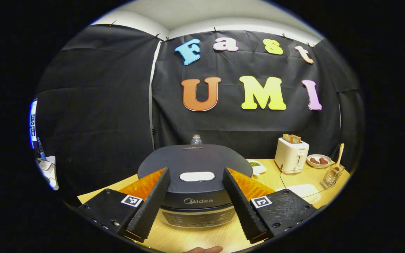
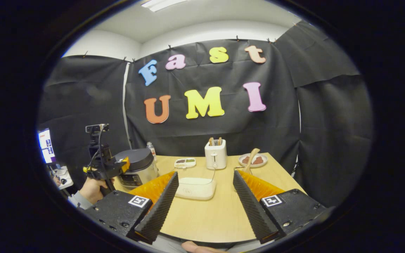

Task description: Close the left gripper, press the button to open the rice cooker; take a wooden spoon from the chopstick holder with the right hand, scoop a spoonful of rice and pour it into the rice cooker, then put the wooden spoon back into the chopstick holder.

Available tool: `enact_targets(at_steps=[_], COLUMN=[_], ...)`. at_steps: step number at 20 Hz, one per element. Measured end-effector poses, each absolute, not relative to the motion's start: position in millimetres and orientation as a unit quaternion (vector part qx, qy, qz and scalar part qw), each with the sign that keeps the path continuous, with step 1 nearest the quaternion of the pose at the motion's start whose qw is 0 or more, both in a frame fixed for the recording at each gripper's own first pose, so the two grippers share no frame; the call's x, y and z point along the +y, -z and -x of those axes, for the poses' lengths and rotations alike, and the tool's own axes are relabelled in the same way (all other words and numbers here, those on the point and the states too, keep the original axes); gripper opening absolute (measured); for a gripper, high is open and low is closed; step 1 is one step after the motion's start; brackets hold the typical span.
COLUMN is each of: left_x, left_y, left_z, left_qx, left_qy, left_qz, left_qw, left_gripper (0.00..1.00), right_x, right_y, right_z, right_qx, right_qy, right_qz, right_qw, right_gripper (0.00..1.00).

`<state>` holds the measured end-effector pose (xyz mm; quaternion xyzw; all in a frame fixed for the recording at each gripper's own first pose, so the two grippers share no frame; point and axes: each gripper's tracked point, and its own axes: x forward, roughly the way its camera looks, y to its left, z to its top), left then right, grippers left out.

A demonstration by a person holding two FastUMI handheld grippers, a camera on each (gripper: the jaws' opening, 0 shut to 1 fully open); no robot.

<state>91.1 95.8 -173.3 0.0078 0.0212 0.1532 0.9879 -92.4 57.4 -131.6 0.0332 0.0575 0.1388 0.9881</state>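
Observation:
The dark rice cooker (image 1: 195, 163) stands shut right in front of my left gripper (image 1: 196, 172), whose open fingers flank its lid and the white lid button (image 1: 197, 176) without touching it. In the right gripper view the cooker (image 2: 137, 168) sits at the table's left, with the left gripper (image 2: 123, 166) held by a hand (image 2: 91, 189) just before it. A wooden spoon (image 1: 339, 154) stands in the wire chopstick holder (image 1: 330, 176) at the far right. My right gripper (image 2: 205, 174) is open and holds nothing. Beyond it are the clear rice box (image 2: 195, 188) and the spoon (image 2: 251, 156).
A white toaster (image 2: 215, 154) with bread stands at the back of the wooden table (image 2: 216, 214). Beside it are a plate (image 2: 258, 161) of reddish food and a small divided dish (image 2: 185, 162). A bottle (image 1: 195, 140) stands behind the cooker. A tripod and a screen are off the table's left.

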Motion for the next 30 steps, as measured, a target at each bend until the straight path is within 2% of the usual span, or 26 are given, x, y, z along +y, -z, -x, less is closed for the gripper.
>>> enact_targets(at_steps=[1,2,3,4,8,13,16,17,18,21,22,24,25,26,27,28,30], left_x=[95,94,94,94,94,97,94,93,93,83,77,67,63,55,47,41,29], left_y=[174,175,178,177,175,163,152,137,125,99,90,73,64,56,52,50,47], left_z=[-92,-93,-92,-91,-93,-80,-57,-49,-43,-21,-12,5,13,21,28,34,49], left_qx=[0.019,0.019,0.019,0.017,0.000,0.032,0.054,0.042,0.032,0.023,0.018,0.009,0.002,-0.004,-0.005,-0.006,-0.005], left_qy=[-0.152,-0.151,-0.152,-0.152,-0.144,-0.117,-0.101,-0.096,-0.096,-0.086,-0.079,-0.074,-0.068,-0.057,-0.048,-0.041,-0.028], left_qz=[-0.003,0.000,-0.001,-0.001,-0.011,0.030,0.028,0.025,0.023,0.022,0.020,0.010,0.007,0.006,0.004,0.000,-0.006], left_qw=[0.988,0.988,0.988,0.988,0.990,0.992,0.993,0.994,0.995,0.996,0.997,0.997,0.998,0.998,0.999,0.999,1.000], left_gripper=[0.97,0.97,0.97,0.97,0.97,0.95,0.93,1.00,0.93,0.93,0.93,0.93,0.93,0.93,0.93,0.93,0.93], right_x=[57,59,61,61,60,52,51,48,44,33,33,29,26,24,24,22,19], right_y=[131,131,131,132,129,120,120,118,115,114,115,113,110,107,104,102,98], right_z=[92,93,93,94,97,99,103,102,101,98,96,94,94,93,92,93,93], right_qx=[0.057,0.057,0.057,0.057,0.052,0.039,0.039,0.036,0.031,0.027,0.029,0.031,0.029,0.028,0.025,0.024,0.021], right_qy=[-0.137,-0.137,-0.138,-0.137,-0.134,-0.116,-0.116,-0.112,-0.106,-0.086,-0.085,-0.081,-0.078,-0.077,-0.076,-0.074,-0.071], right_qz=[-0.034,-0.035,-0.036,-0.037,-0.032,-0.021,-0.018,-0.015,-0.013,-0.016,-0.016,-0.017,-0.019,-0.019,-0.018,-0.016,-0.012], right_qw=[0.988,0.988,0.988,0.988,0.989,0.992,0.992,0.993,0.994,0.996,0.996,0.996,0.996,0.996,0.997,0.997,0.997], right_gripper=[1.00,0.95,0.95,1.00,1.00,1.00,1.00,1.00,1.00,1.00,0.95,0.95,1.00,0.95,0.95,1.00,1.00])
